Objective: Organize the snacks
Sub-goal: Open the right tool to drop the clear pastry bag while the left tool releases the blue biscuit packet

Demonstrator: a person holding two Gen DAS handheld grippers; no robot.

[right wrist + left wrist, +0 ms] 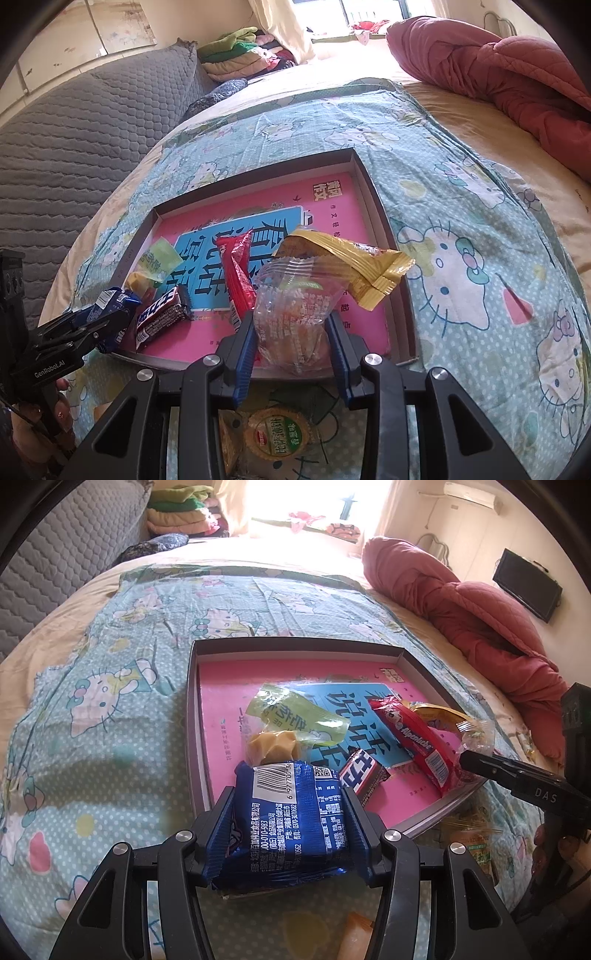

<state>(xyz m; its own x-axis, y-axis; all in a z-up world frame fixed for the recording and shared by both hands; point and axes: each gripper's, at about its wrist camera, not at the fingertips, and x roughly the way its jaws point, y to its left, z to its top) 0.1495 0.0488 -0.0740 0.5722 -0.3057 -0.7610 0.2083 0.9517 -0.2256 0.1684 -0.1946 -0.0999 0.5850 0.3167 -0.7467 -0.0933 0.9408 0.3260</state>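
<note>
A shallow box tray with a pink floor lies on the bed. In it are a green packet, a red Alpenliebe stick, a dark chocolate bar and a yellow packet. My left gripper is shut on a blue snack pack at the tray's near edge. My right gripper is shut on a clear bag of biscuits over the tray's near edge.
A round biscuit packet lies on the Hello Kitty sheet below my right gripper. An orange wrapper lies near my left gripper. A red quilt is bunched at the right, grey padding at the left.
</note>
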